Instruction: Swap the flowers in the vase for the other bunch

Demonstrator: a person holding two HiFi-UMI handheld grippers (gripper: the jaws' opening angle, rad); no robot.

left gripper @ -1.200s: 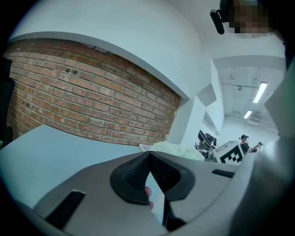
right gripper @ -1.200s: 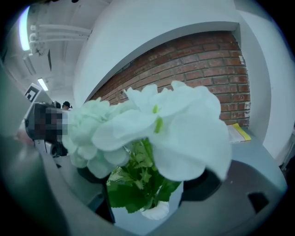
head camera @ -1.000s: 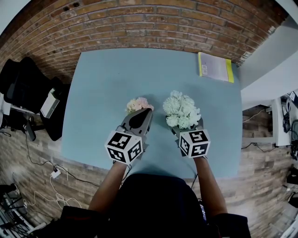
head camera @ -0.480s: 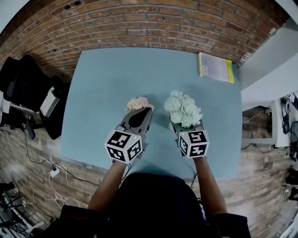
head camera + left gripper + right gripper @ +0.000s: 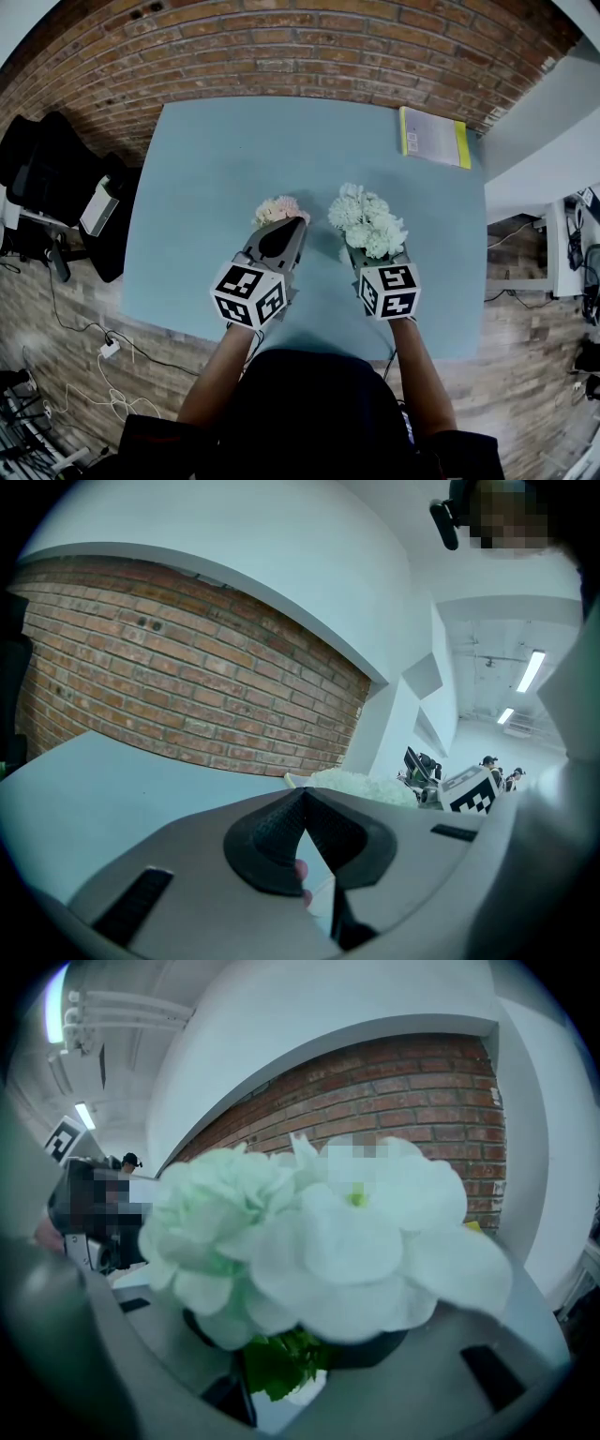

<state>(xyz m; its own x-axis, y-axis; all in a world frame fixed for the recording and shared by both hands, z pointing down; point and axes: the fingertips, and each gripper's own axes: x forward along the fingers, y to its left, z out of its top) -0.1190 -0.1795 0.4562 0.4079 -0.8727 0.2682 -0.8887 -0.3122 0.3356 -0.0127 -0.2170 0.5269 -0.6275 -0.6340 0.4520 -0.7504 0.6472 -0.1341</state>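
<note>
While I look down in the head view, both bunches stand near the middle of the blue table point(image 5: 216, 169). The pink bunch point(image 5: 279, 209) is just past the tip of my left tongs point(image 5: 292, 225), and the white bunch point(image 5: 367, 220) spreads over the nose of my right tongs point(image 5: 379, 262). I see no vase plainly; the blooms may be hiding it. A yellow book point(image 5: 433, 135) lies well apart at the far corner.

From the left gripper view, my left tongs are fully closed, tips meeting. A scrap of pink shows in the gap beneath them, and I cannot tell whether it is gripped.

From the right gripper view, white blooms fill most of the picture. My right tongs have just been closing and stand about halfway, with green leaves point(image 5: 272, 1358) and stems between the pads, which seem to press on them.

I judge this bunch light, soft and easily crushed. The hold belongs low on the gathered stems, gently, never on the petals.
</note>
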